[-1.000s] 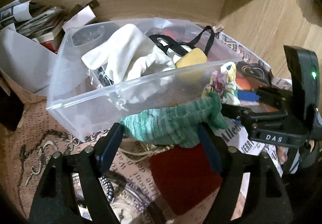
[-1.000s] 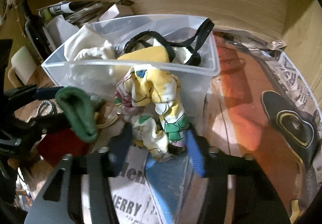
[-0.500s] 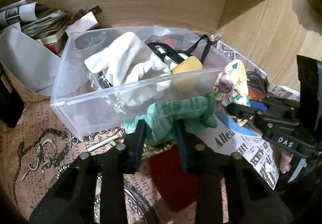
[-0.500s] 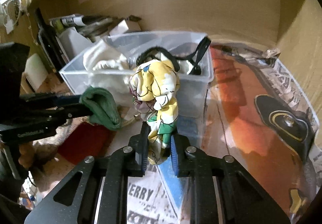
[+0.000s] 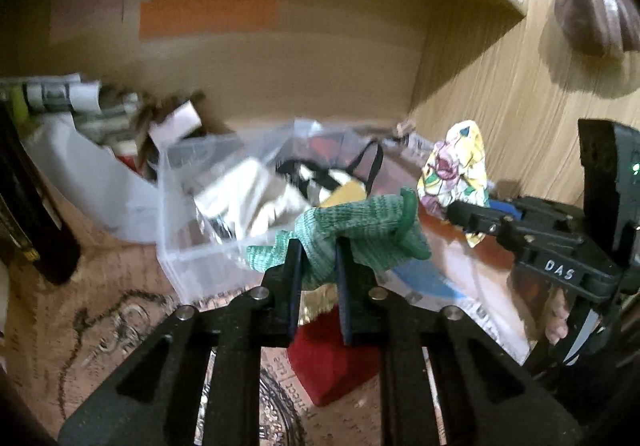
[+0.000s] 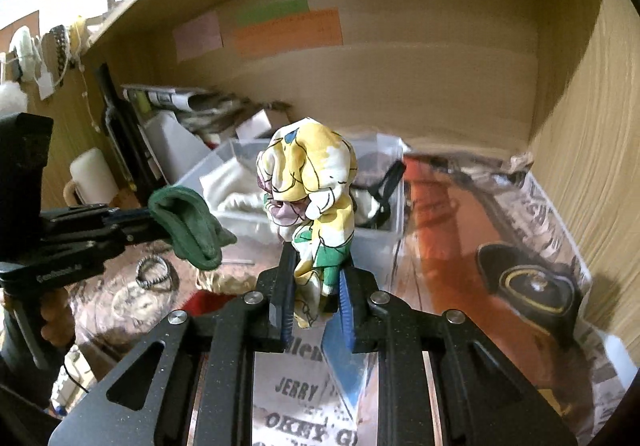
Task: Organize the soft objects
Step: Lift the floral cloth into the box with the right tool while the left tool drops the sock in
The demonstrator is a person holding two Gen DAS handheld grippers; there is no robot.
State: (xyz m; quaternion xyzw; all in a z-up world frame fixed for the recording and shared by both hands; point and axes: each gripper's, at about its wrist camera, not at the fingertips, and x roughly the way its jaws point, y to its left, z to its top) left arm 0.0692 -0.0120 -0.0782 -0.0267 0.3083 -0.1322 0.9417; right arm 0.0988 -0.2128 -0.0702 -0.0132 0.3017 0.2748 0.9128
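Observation:
My left gripper [image 5: 318, 246] is shut on a green knitted sock [image 5: 360, 230], which droops over both fingers above the shelf floor. The sock [image 6: 188, 221] and that gripper also show at the left of the right wrist view. My right gripper [image 6: 316, 266] is shut on a bunched yellow floral cloth [image 6: 312, 181], held upright above the printed paper. The floral cloth [image 5: 456, 169] appears at the right of the left wrist view. Behind both stands a clear plastic bin [image 6: 384, 234] [image 5: 180, 246] holding a white cloth [image 5: 248, 197], a yellow item and black straps.
Papers and boxes [image 5: 80, 101] pile up at the back left. A red cloth [image 5: 332, 362] lies on the printed paper below the left gripper. A beaded bracelet [image 6: 154, 272] lies on the paper. Wooden walls [image 6: 592, 173] close the back and right. A black hat picture [image 6: 528, 286] is on the right.
Both grippers closed on their cloths and rose from the shelf floor. The green sock and the floral cloth now hang lifted in front of the bin.

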